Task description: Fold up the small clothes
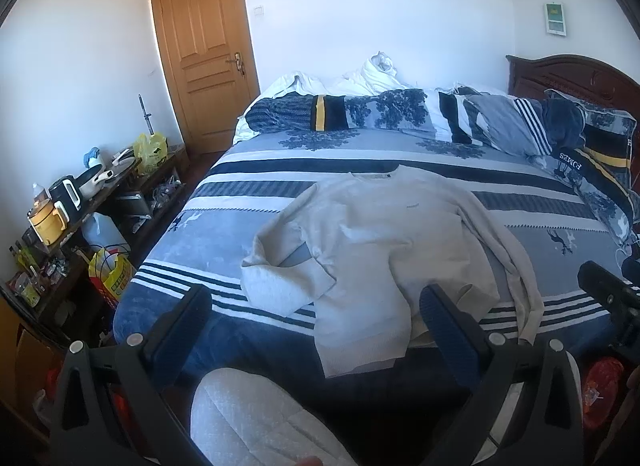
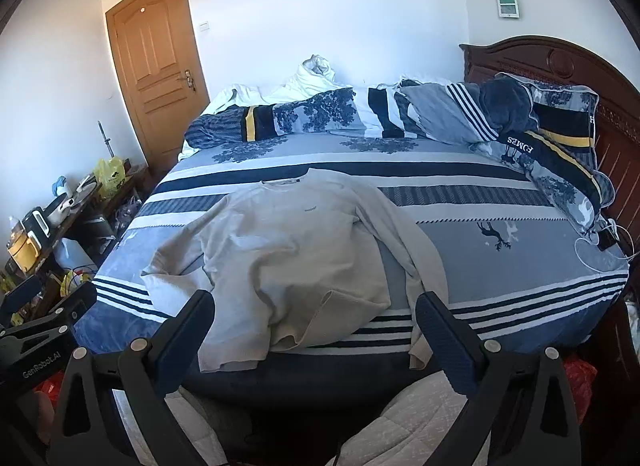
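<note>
A pale grey sweater is spread front-up on the near part of the bed, with its neck toward the pillows and its hem hanging a little over the near edge. One sleeve is bent inward over the body on the left side; the other sleeve is stretched along the right side down to the bed edge. The cloth is judged to be soft, light and limp (it is wrinkled in the middle already), so it will sag when lifted and should be taken at an edge, best at the hem corners or at a cuff, not in the middle.

The left gripper is held above the near bed edge with its fingers wide apart and nothing between them. The right gripper is held beside it in the same way, wide and empty. Rumpled bedding lies further back, and a cluttered shelf stands by the wall near the door.
</note>
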Tool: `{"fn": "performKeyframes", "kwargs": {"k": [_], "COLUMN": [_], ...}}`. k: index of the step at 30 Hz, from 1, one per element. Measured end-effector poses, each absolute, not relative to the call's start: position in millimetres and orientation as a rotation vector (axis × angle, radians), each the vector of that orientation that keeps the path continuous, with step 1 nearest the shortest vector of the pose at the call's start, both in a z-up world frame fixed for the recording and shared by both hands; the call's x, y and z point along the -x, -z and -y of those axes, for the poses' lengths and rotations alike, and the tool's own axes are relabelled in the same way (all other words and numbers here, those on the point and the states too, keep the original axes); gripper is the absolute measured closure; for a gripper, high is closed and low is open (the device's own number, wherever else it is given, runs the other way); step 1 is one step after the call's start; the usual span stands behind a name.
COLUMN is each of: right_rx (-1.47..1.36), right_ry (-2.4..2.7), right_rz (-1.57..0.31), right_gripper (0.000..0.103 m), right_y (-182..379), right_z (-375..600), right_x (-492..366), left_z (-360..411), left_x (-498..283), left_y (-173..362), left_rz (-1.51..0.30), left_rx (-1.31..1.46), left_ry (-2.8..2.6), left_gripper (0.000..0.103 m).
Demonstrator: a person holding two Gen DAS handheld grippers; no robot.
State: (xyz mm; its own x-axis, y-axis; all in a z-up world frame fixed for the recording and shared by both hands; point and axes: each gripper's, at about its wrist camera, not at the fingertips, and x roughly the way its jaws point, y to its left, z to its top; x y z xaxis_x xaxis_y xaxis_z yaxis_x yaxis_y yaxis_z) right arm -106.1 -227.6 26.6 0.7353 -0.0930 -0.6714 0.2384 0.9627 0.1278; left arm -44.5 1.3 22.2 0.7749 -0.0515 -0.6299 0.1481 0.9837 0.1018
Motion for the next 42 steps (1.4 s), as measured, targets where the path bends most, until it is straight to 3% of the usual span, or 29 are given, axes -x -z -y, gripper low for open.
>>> {"fn": "performKeyframes", "kwargs": {"k": [24,42], "right_rx": [-0.192,-0.197], "right_ry": [0.176,0.081], "right_rz": [-0.724,-0.805], "right_gripper": [0.001,0.003], "right_y": [-27.8,15.6], "right_z": [228.8,218.7], "right_x": [91.5,34.4], "left_z": [2.7,-49.5], "left_x": [29.9,-45.1], "left_y": [-7.3,52.8], "left_rz": [-0.708,-0.867], "left_rx": [-0.144,-0.046], "left_ry": [0.122,0.045], "left_gripper": [0.0,0.0]}}
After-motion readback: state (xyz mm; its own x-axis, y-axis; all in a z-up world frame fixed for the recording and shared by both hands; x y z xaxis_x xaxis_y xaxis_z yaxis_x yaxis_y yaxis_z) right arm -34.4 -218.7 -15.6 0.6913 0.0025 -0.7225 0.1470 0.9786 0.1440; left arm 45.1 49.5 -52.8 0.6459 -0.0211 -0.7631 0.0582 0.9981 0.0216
